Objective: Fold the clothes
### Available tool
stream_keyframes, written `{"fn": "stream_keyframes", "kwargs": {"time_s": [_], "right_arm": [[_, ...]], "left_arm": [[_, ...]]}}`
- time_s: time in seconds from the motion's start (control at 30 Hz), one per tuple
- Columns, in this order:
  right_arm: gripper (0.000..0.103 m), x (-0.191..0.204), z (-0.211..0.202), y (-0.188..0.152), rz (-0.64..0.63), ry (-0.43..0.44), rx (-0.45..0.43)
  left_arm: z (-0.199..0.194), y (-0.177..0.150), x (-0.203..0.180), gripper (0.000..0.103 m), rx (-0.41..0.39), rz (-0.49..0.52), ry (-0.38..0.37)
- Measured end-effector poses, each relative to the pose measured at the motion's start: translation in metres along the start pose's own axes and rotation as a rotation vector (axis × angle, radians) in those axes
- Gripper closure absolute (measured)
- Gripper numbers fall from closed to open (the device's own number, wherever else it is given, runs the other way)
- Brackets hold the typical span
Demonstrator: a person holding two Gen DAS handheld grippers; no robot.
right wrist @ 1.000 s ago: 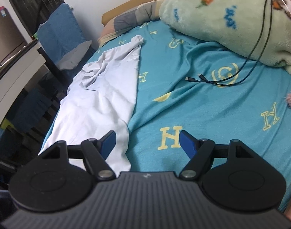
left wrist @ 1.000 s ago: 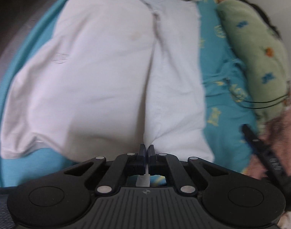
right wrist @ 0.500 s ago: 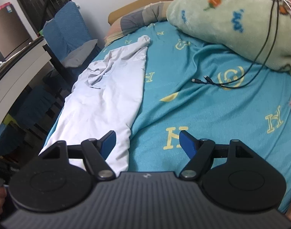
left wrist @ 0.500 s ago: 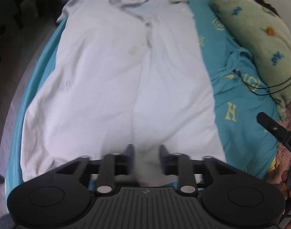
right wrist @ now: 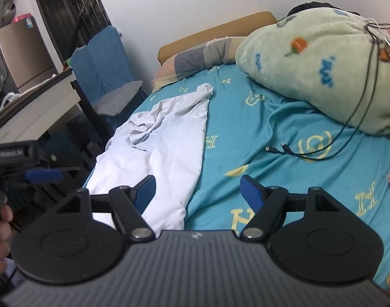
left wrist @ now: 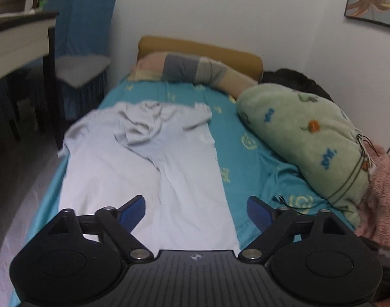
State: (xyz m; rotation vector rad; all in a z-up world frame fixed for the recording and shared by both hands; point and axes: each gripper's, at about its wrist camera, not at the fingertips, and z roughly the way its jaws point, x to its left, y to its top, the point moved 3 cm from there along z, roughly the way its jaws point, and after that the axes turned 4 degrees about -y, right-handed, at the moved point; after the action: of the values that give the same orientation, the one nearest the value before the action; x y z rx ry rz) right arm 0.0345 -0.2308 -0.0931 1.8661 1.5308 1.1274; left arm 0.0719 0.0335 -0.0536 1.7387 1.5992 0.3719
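A white garment (left wrist: 148,174) lies lengthwise along the left side of a bed with a teal sheet (left wrist: 243,158), its far end bunched and creased. My left gripper (left wrist: 196,211) hangs open above the garment's near end, nothing between its blue pads. In the right wrist view the same white garment (right wrist: 164,151) lies left of centre. My right gripper (right wrist: 197,192) stands open over the garment's near right edge and the teal sheet (right wrist: 259,128). The left gripper (right wrist: 41,175) shows at the left edge of that view, held by a hand (right wrist: 0,225).
A green patterned blanket (left wrist: 305,138) and a pink fluffy one (left wrist: 381,192) pile along the bed's right side. A black cable (right wrist: 302,151) lies on the sheet. Pillows (left wrist: 195,70) rest at the headboard. A blue-covered chair (left wrist: 79,38) and a desk (right wrist: 33,110) stand left of the bed.
My left gripper was shut on the garment's near hem, then opened and let it go, and has lifted and tilted up. The right gripper stayed open and rose slightly.
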Motion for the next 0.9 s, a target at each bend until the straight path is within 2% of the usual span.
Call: {"fn": "stream_keyframes", "kwargs": {"time_s": [0.13, 0.23, 0.37, 0.53, 0.63, 0.77, 0.83, 0.9], "right_arm": [[0.028, 0.016, 0.027, 0.02, -0.125, 0.016, 0.039], [0.028, 0.045, 0.065, 0.041, -0.254, 0.03, 0.082], [0.028, 0.108, 0.134, 0.068, -0.359, 0.116, 0.153], [0.031, 0.217, 0.242, 0.082, -0.546, 0.205, 0.265], [0.033, 0.289, 0.305, 0.072, -0.692, 0.256, 0.316], [0.033, 0.377, 0.37, 0.043, -0.888, 0.348, 0.34], [0.033, 0.41, 0.399, 0.021, -0.992, 0.347, 0.342], [0.034, 0.428, 0.424, -0.003, -1.097, 0.307, 0.361]], "left_arm": [[-0.005, 0.009, 0.003, 0.009, -0.097, 0.005, -0.007], [-0.01, 0.009, 0.022, 0.009, -0.135, -0.029, 0.003], [-0.016, 0.008, 0.054, 0.009, -0.172, -0.088, 0.021], [-0.023, 0.006, 0.093, 0.009, -0.215, -0.163, 0.044], [-0.017, 0.003, 0.114, 0.009, -0.234, -0.24, 0.059], [-0.006, 0.0, 0.144, 0.009, -0.26, -0.345, 0.08], [0.0, -0.002, 0.159, 0.009, -0.256, -0.399, 0.084], [0.005, -0.005, 0.173, 0.009, -0.256, -0.446, 0.085]]}}
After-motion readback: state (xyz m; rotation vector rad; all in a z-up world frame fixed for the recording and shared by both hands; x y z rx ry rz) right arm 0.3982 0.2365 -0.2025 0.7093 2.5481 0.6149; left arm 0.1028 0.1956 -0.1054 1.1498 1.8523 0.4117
